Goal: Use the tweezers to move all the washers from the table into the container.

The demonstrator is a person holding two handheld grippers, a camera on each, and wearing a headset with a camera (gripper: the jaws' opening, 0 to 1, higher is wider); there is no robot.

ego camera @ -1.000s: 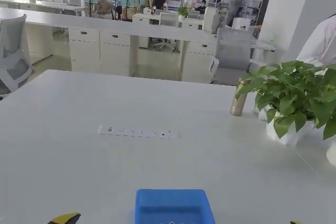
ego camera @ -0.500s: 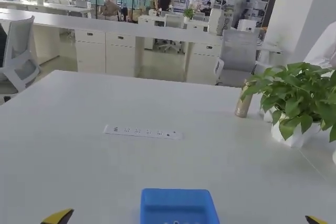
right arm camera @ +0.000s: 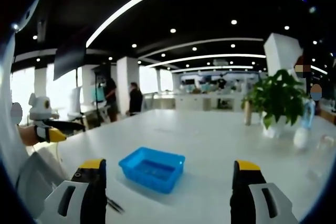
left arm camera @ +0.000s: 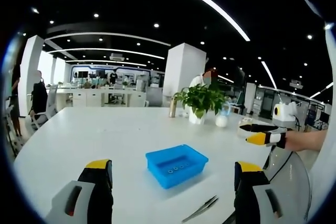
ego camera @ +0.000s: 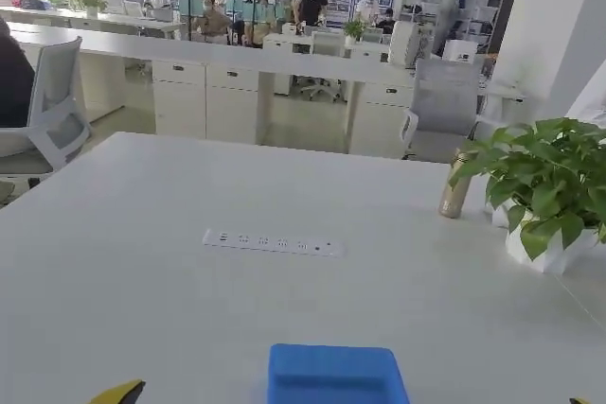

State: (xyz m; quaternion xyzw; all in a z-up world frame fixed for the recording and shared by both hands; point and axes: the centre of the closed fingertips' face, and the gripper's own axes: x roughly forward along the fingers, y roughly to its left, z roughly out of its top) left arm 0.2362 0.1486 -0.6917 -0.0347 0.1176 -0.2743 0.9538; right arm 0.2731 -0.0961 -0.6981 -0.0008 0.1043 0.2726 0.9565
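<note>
A blue container (ego camera: 337, 376) sits on the white table at the near edge, between my two grippers. In the left gripper view several small washers (left arm camera: 176, 169) lie inside the blue container (left arm camera: 178, 180). The tweezers (left arm camera: 201, 209) lie on the table just in front of it, untouched. My left gripper (left arm camera: 172, 165) is open with nothing between its jaws; its yellow tip (ego camera: 118, 393) peeks in at the bottom left. My right gripper (right arm camera: 169, 164) is also open and holds nothing. It faces the container (right arm camera: 147, 179), with the tweezers (right arm camera: 115, 205) by its left jaw.
A white power strip (ego camera: 273, 243) lies mid-table beyond the container. A potted plant (ego camera: 549, 186) and a gold bottle (ego camera: 457, 194) stand at the far right. Office chairs, desks and people are behind the table.
The head camera has moved, so the whole scene sits further right and lower in the picture. Nothing on the table has moved, and the gripper tips stay at the bottom edge.
</note>
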